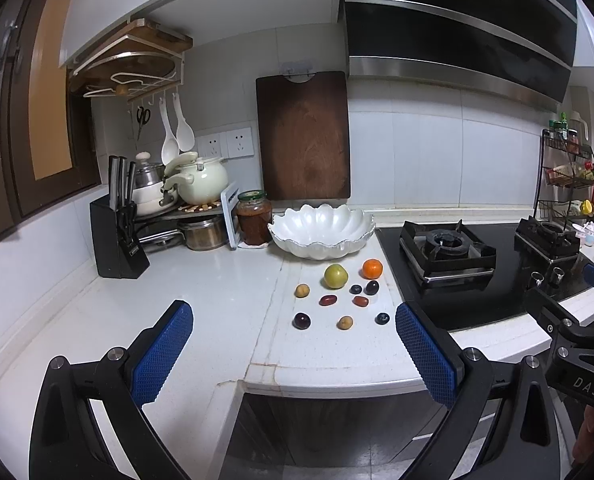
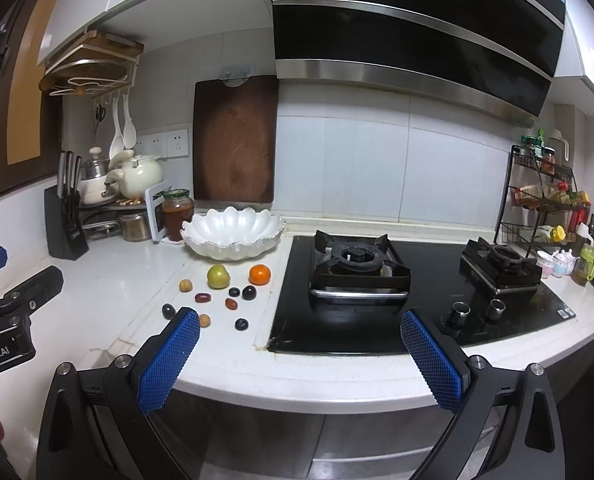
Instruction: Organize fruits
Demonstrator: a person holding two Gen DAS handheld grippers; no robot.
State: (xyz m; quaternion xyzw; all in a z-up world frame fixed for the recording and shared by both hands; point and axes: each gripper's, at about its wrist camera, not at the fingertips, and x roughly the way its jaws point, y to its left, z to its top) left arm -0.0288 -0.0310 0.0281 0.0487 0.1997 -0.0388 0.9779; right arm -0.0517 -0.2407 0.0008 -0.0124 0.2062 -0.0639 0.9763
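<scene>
Left wrist view: both grippers hang off the counter's front edge, nothing held; by my reading no fruit is moved yet, so the task is at its start.
Counter (image 1: 217, 312): white speckled stone, smooth, with a seam running toward the bowl.
Bowl (image 1: 323, 232): white, glossy, scalloped like a shell, empty, at 12 o'clock of the fruits and just beside them.
Left gripper (image 1: 295, 350): jaws wide apart, blue ribbed pads, fruits framed between them.
Right gripper (image 2: 301, 356): jaws wide apart, aimed mostly at the hob; fruits sit at its 11 o'clock.
Green fruit (image 1: 335, 276): round, smooth, largest.
Orange (image 1: 372, 269): round, dimpled, at 3 o'clock of the green fruit.
Small fruits (image 1: 327, 300): dark round, red oval and tan ones, apart from each other.
Next move: probably reach in, close gently on one round, roll-prone fruit, carry it to the bowl.
</scene>
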